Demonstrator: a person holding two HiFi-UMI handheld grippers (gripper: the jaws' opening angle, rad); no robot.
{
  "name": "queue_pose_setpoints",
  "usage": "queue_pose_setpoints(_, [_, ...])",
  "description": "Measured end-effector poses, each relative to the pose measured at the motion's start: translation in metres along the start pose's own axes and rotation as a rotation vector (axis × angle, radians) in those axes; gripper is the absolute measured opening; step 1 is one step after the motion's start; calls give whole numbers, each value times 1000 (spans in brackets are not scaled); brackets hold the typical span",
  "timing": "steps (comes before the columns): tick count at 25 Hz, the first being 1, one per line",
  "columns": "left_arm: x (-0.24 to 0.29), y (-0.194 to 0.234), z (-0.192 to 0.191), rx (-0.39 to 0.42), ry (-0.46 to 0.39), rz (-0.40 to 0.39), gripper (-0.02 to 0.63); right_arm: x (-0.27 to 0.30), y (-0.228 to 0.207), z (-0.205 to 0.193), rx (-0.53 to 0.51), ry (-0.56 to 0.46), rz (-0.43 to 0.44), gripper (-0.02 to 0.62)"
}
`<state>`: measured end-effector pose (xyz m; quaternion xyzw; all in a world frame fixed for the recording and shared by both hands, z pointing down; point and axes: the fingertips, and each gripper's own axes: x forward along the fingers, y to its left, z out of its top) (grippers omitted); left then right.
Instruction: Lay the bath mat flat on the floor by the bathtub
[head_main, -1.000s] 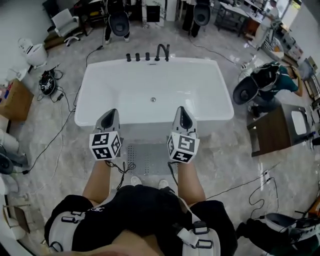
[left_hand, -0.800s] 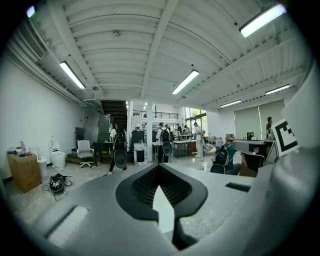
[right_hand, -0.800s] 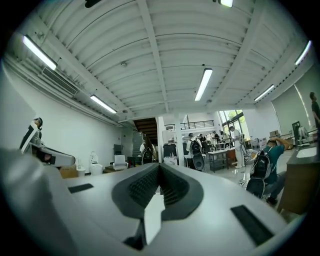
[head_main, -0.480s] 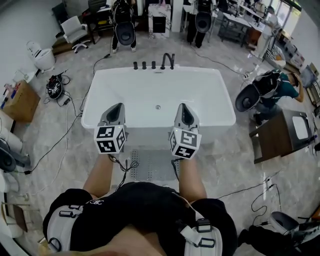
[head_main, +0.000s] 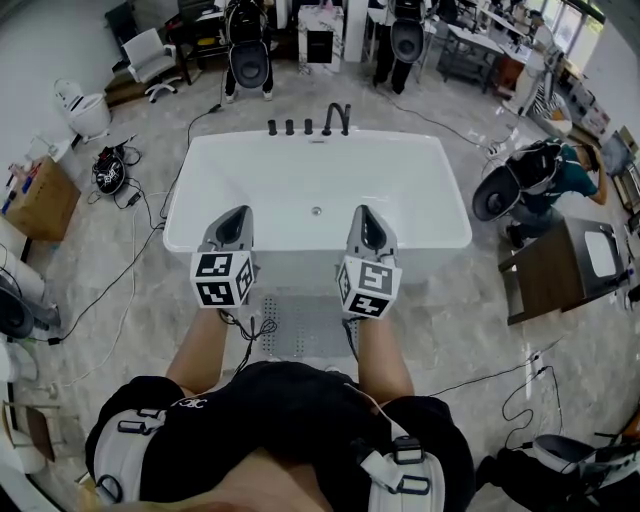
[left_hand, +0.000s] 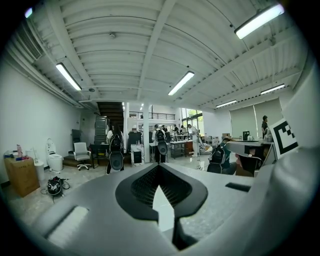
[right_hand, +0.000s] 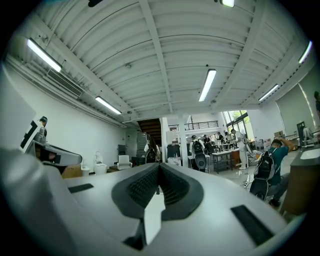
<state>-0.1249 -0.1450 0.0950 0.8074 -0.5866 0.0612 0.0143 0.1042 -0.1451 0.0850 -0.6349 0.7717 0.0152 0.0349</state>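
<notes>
The grey bath mat (head_main: 300, 325) lies flat on the marble floor against the near side of the white bathtub (head_main: 440, 170), just in front of my feet. My left gripper (head_main: 233, 218) and right gripper (head_main: 363, 215) hover side by side above the tub's near rim, both pointing away from me over the tub. Both are shut and hold nothing. In the left gripper view the left gripper (left_hand: 159, 169) shows its dark pads meeting at the tip; the right gripper (right_hand: 159, 167) looks the same in its own view. Both views face the far room.
Black taps (head_main: 308, 124) stand on the tub's far rim. Cables (head_main: 130, 250) trail over the floor at left, near a cardboard box (head_main: 40, 200) and a toilet (head_main: 82, 110). At right stand a wooden cabinet (head_main: 555, 275) and a crouching person (head_main: 560, 170).
The head view has shifted a little, so the tub sits lower in the picture. Both grippers stay shut and side by side over the near rim. The mat has not moved.
</notes>
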Motion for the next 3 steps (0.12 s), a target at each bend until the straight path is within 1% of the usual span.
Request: queue_pose_setpoints(3, [-2, 3, 0, 0, -1, -3, 3, 0, 5, 0, -1, -2, 5, 5])
